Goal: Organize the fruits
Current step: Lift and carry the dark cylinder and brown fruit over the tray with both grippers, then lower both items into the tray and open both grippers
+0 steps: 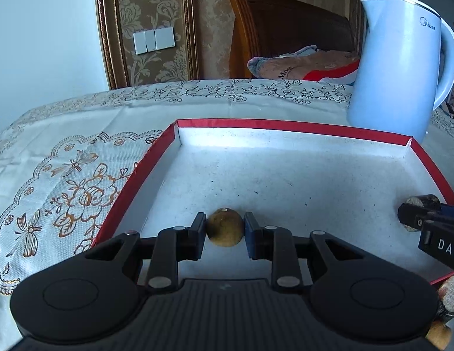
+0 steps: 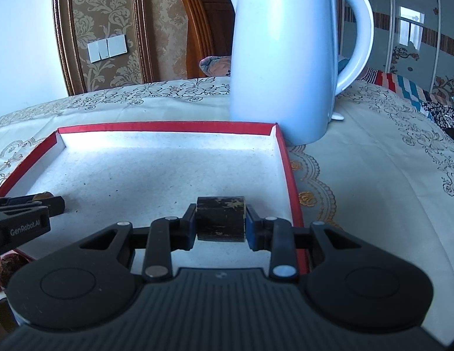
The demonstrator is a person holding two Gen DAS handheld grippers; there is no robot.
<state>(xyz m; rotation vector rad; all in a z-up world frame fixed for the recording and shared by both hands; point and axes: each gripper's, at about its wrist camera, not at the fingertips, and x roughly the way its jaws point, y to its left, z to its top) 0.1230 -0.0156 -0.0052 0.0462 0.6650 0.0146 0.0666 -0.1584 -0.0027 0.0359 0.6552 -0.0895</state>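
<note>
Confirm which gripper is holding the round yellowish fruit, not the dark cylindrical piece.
The left gripper holds the round yellowish fruit; the right gripper clamps the dark cylindrical piece.

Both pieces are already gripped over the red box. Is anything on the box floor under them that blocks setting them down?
Nothing visible does. The floor of the box around the round fruit in the left hand-held gripper and the dark piece in the right hand-held gripper shows bare.

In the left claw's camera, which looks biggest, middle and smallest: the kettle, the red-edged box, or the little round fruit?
1. Red-edged box, widest in view.
2. Kettle, farther back, so its true size is unsure.
3. Round fruit, smallest despite being nearest, pinched in the left claw.
</note>
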